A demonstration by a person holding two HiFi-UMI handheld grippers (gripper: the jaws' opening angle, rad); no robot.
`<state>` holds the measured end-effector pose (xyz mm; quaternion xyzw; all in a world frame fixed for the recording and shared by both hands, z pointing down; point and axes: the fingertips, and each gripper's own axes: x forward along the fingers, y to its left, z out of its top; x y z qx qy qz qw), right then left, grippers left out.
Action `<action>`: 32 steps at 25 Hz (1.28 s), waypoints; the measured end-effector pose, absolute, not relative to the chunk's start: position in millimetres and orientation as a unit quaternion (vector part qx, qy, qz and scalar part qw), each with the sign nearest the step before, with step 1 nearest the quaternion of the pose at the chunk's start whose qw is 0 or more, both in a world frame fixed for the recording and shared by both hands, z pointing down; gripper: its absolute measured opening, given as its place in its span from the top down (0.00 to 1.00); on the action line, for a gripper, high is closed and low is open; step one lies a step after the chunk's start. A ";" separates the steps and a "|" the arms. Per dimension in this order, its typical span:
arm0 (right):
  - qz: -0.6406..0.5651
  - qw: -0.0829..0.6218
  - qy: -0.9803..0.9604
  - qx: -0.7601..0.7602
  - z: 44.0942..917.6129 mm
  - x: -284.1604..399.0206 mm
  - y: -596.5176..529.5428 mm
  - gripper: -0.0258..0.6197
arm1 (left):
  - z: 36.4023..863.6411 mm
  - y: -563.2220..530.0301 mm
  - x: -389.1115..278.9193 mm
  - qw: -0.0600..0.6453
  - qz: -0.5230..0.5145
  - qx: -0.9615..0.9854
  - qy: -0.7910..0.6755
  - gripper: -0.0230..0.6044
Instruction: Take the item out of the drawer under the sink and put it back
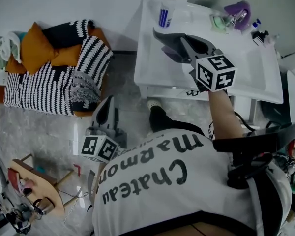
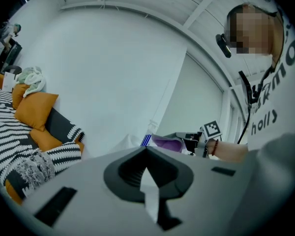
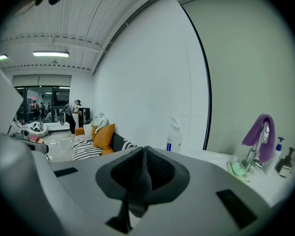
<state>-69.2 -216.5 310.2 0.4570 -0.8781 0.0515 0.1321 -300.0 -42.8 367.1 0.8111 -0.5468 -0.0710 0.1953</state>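
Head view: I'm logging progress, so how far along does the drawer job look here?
Done: nothing I can confirm; what lies under the sink is hidden from above. In hand: nothing. The right gripper, held over the sink, and the left gripper, low above the floor, are both shut and empty. Left: seemingly the whole job, unless the item is already back.
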 end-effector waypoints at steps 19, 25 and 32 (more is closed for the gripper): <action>0.100 0.150 -0.889 0.421 344.1 -81.6 -309.9 0.91 | 359.3 -114.0 -308.3 0.186 -0.039 0.796 -0.575 0.95; 0.130 0.166 -0.886 0.413 373.3 -85.0 -330.1 0.91 | 364.9 -129.0 -312.9 0.191 -0.028 0.791 -0.580 0.95; 0.164 0.201 -0.878 0.403 419.0 -85.6 -349.2 0.91 | 368.1 -157.7 -306.6 0.206 -0.017 0.789 -0.579 0.95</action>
